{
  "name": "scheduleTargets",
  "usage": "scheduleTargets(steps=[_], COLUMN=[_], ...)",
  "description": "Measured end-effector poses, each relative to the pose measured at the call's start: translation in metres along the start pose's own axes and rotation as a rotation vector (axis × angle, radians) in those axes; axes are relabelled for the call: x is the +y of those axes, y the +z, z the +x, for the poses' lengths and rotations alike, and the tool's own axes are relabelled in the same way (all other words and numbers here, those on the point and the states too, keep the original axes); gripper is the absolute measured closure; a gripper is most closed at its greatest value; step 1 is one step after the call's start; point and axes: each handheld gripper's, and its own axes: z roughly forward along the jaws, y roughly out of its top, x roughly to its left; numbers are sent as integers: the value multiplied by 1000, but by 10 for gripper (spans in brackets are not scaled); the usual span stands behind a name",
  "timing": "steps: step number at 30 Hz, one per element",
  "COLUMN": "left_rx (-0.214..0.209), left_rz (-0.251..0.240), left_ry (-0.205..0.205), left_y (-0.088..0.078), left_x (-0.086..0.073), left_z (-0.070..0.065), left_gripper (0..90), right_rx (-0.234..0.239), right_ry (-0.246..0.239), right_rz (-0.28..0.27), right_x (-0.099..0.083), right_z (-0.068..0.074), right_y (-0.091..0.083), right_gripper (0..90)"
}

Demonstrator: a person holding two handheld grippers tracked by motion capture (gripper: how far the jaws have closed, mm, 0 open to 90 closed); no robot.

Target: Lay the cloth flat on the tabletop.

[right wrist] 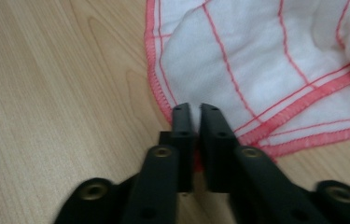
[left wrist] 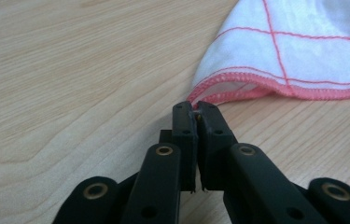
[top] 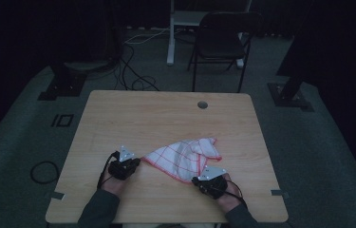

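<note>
White cotton cloth w/ red grid lines and red stitched hem [top: 185, 158] lies rumpled on the light wood-grain table [top: 166, 114], near the front edge, between the two hands.

Left gripper [top: 127, 163]: fingers [left wrist: 184, 126] clenched on the hem at the cloth's left corner; in the left gripper view a sliver of red edge sits pinched at the tips. Right gripper [top: 203, 179]: fingers [right wrist: 212, 128] clamped on the near hem corner, red edging visible between them in the right gripper view.

Handling, as a guess: v. light, fully limp, no stiffness, so it'll sag and fold wherever unsupported. Not fragile, not slippery on the pads, but a thin single layer can slide out of a shallow pinch. Best hold = the doubled stitched hem at corners, thicker and grippier than mid-fabric. Both grips look shallow, tip-only; a sharp tug to spread it could pop one corner free. Pull apart slow, keep it low over the table.
</note>
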Motion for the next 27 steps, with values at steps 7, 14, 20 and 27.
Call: scheduleTargets(steps=[7,14,20,27], left_rx=[-35,-104,-181,-287], left_rz=[-55,-98,-118,-99], left_ry=[36,88,129,197], left_y=[-10,-12,-8,7], left_x=[13,29,43,64], left_z=[-14,-36,-56,-90], left_gripper=[776,688,652,615], right_rx=[-30,-59,-71,-69], right_ry=[0,7,11,23], right_rz=[-50,-90,-104,-119], right_x=[10,28,39,47], right_z=[-6,-18,-25,-28], right_y=[-9,-14,-10,-4], right_gripper=[889,891,892,893])
